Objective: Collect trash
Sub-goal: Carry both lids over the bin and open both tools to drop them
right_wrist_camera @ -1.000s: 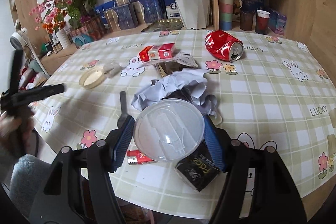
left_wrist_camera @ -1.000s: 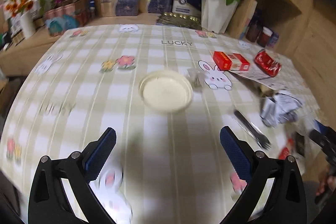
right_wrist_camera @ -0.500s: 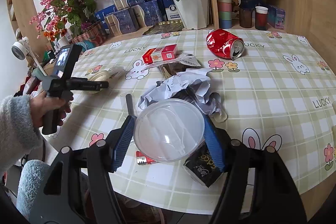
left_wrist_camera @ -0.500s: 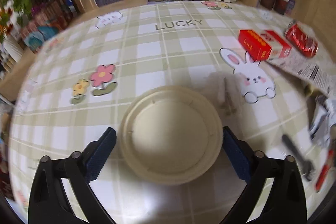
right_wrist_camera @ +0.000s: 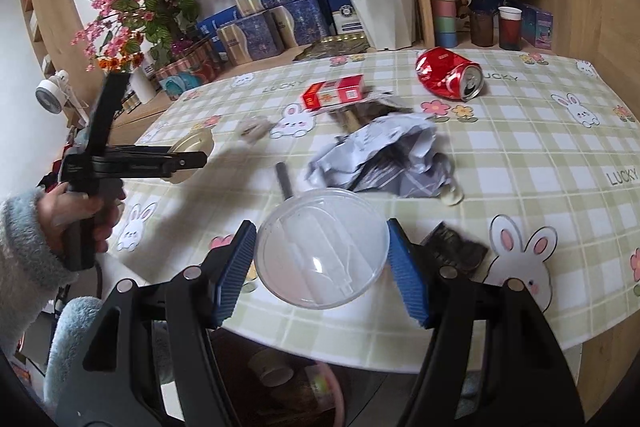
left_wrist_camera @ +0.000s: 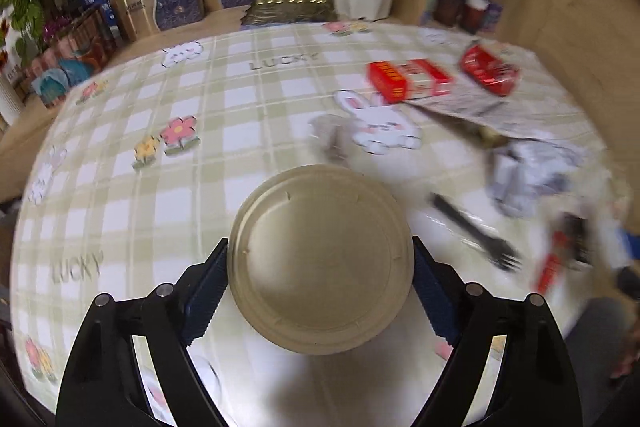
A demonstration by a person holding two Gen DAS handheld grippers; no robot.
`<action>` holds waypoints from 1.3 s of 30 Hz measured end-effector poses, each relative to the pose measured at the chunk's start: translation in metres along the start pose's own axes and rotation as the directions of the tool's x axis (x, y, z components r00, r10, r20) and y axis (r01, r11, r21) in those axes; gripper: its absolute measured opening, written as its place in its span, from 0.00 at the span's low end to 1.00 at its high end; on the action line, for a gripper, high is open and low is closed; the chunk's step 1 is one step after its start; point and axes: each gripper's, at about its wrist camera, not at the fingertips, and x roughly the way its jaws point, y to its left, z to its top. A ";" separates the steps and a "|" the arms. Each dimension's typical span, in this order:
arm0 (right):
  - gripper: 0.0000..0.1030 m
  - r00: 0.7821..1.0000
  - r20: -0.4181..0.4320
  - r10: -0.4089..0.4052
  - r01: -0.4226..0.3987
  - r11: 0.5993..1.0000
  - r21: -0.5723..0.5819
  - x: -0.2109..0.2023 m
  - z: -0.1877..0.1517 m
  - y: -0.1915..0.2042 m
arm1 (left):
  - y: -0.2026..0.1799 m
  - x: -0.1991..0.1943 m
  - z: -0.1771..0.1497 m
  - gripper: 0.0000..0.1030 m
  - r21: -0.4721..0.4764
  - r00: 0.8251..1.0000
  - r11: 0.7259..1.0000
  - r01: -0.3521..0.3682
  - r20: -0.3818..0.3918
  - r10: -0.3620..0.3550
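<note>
Blue fingers (left_wrist_camera: 202,291) of the left gripper (left_wrist_camera: 320,287) are closed against the rim of the beige paper lid (left_wrist_camera: 320,259), held above the tablecloth (left_wrist_camera: 240,107). Between the right gripper's (right_wrist_camera: 322,259) fingers a clear plastic lid (right_wrist_camera: 322,253) is clamped. Both rims are thin and flexible; slipping or buckling may be caused by sudden motion. Beyond the fingers, a fork (left_wrist_camera: 472,231) and a crushed can (right_wrist_camera: 448,75) remain uncollected.

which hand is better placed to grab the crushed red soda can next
Neither is free: the left gripper clamps the beige round lid, the right gripper the clear plastic lid. Once emptied, right looks better: the crushed red soda can lies on its side.
</note>
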 end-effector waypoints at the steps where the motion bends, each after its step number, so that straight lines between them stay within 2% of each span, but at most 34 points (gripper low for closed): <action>1: 0.64 1.000 0.000 0.002 -0.002 1.000 -0.006 -0.003 -0.003 0.004 | -0.004 -0.010 -0.005 0.81 -0.006 1.000 1.000 0.029 0.003 -0.029; 4: 0.64 1.000 0.001 0.009 -0.009 1.000 -0.018 -0.009 -0.009 0.013 | -0.018 -0.044 -0.027 0.81 -0.010 0.994 0.994 0.104 0.030 -0.104; 11: 0.64 0.999 0.023 0.031 -0.031 0.999 -0.039 -0.034 -0.018 0.031 | -0.058 -0.091 -0.096 0.81 0.015 0.977 0.977 0.212 0.034 -0.212; 16: 0.64 0.998 0.042 0.041 -0.039 0.998 -0.046 -0.049 -0.023 0.037 | -0.086 -0.094 -0.148 0.82 0.059 0.976 0.974 0.220 -0.016 -0.219; 21: 0.64 0.998 0.030 0.048 -0.047 0.998 -0.039 -0.056 -0.033 0.040 | -0.104 -0.075 -0.184 0.83 0.073 0.974 0.974 0.212 -0.098 -0.205; 26: 0.64 0.999 0.014 0.040 -0.039 0.998 -0.044 -0.059 -0.041 0.041 | -0.109 -0.059 -0.193 0.84 0.052 0.965 0.971 0.234 -0.131 -0.226; 32: 0.64 1.000 0.004 0.030 -0.030 0.999 -0.038 -0.063 -0.048 0.040 | -0.110 -0.047 -0.184 0.87 0.024 0.959 0.968 0.251 -0.142 -0.245; 35: 0.64 1.000 0.001 0.025 -0.025 0.999 -0.040 -0.064 -0.050 0.041 | -0.105 -0.052 -0.183 0.92 -0.023 0.960 0.966 0.257 -0.109 -0.258; 38: 0.64 1.000 -0.010 0.026 -0.027 0.999 -0.042 -0.061 -0.053 0.043 | -0.095 -0.067 -0.182 0.93 -0.074 0.973 0.972 0.224 -0.047 -0.227; 39: 0.64 1.000 -0.015 0.027 -0.028 0.999 -0.042 -0.060 -0.054 0.043 | -0.088 -0.074 -0.183 0.93 -0.103 0.980 0.975 0.195 -0.016 -0.197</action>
